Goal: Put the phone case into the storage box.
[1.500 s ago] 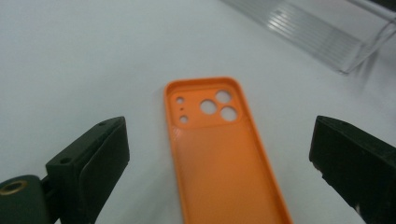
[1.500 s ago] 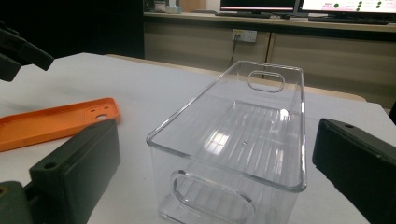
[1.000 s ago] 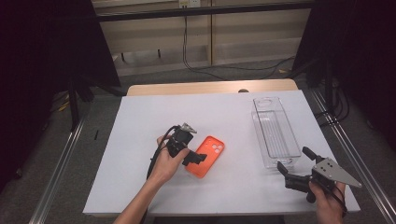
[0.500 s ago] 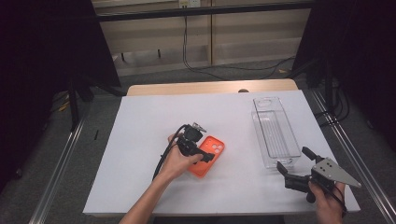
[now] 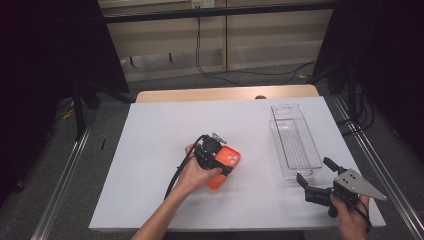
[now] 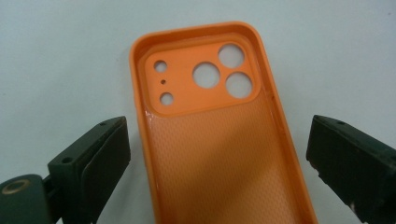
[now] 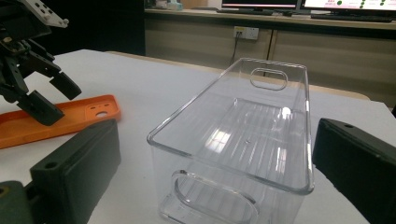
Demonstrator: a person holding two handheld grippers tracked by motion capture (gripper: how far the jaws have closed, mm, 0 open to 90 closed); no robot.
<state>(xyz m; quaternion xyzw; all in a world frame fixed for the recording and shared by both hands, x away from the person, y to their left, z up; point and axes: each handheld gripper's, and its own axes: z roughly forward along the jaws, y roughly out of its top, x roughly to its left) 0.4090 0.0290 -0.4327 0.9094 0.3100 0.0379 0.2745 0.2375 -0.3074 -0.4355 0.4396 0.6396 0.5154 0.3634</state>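
Left gripper wide open astride orange phone case; hollow side up.

In the high view, the orange rubber phone case lies open side up on the white bench, just below the frame's centre. The left claw sits over it, jaws either side. The clear plastic oblong bin stands centre right; the right claw is below it, lower right.

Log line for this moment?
left gripper: open, jaws straddling orange phone case | right gripper: open, facing clear bin | case: flat on table
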